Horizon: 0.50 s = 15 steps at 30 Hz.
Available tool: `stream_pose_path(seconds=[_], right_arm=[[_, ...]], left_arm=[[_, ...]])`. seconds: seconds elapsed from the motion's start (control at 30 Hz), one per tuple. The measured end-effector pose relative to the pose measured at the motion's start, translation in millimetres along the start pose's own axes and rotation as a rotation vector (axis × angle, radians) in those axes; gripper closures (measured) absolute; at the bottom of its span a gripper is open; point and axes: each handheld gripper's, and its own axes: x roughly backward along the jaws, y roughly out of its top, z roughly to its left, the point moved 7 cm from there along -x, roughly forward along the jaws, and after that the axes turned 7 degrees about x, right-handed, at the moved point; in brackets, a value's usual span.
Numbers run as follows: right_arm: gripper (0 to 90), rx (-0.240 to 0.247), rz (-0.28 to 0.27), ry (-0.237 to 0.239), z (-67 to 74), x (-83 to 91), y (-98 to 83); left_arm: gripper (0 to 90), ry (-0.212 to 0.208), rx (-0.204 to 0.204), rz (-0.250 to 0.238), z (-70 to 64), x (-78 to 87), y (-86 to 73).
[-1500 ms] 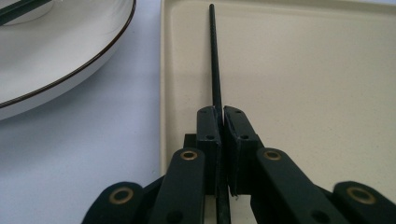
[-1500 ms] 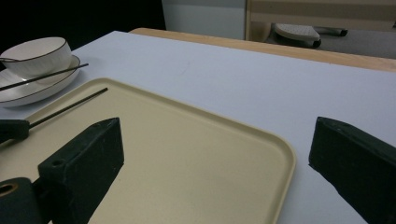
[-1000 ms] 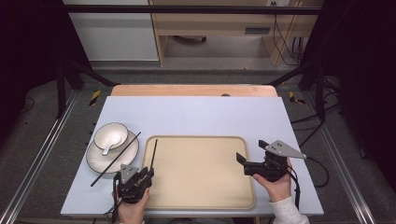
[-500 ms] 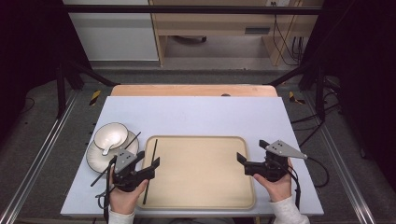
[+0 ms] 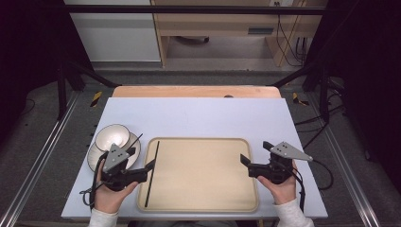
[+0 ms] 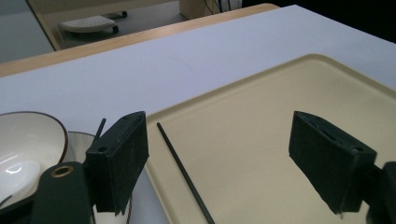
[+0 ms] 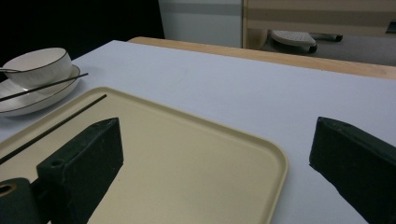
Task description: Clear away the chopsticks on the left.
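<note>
A black chopstick (image 5: 152,174) lies lengthwise along the left side of the beige tray (image 5: 203,189). My left gripper (image 5: 142,159) hovers over the tray's left rim. Its jaws have just been opening and now stand wide, with nothing held. In the left gripper view the chopstick (image 6: 184,172) lies flat on the tray (image 6: 280,116) below the gripper (image 6: 219,158), untouched by the pads. A second chopstick (image 5: 135,141) rests across the white bowl (image 5: 111,136) and plate (image 5: 93,160). My right gripper (image 5: 255,152) is open over the tray's right edge, empty (image 7: 215,154).
The tray sits on a pale blue table top (image 5: 198,113) with a wooden strip along its far edge. In the right gripper view the bowl (image 7: 39,65) and plate (image 7: 28,100) stand at the far left, beyond the tray (image 7: 187,154). Cables trail from both grippers.
The left gripper let go of the chopstick, which now lies on the tray. Its jaws opened and the hand lifted away. The right gripper stayed put.
</note>
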Motion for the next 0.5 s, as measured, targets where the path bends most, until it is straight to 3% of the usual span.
stream_pose_path(seconds=[0.33, 0.5], right_arm=[[3.0, 0.006, 0.006, 0.007, 0.8, -2.5, -2.8], [3.0, 0.005, 0.008, 0.009, 1.7, -2.4, -3.1]], left_arm=[[19.9, 0.017, -0.048, 0.044, 24.9, 17.5, -25.5], [21.2, 0.032, -0.048, 0.085, 39.7, 20.5, -38.7]])
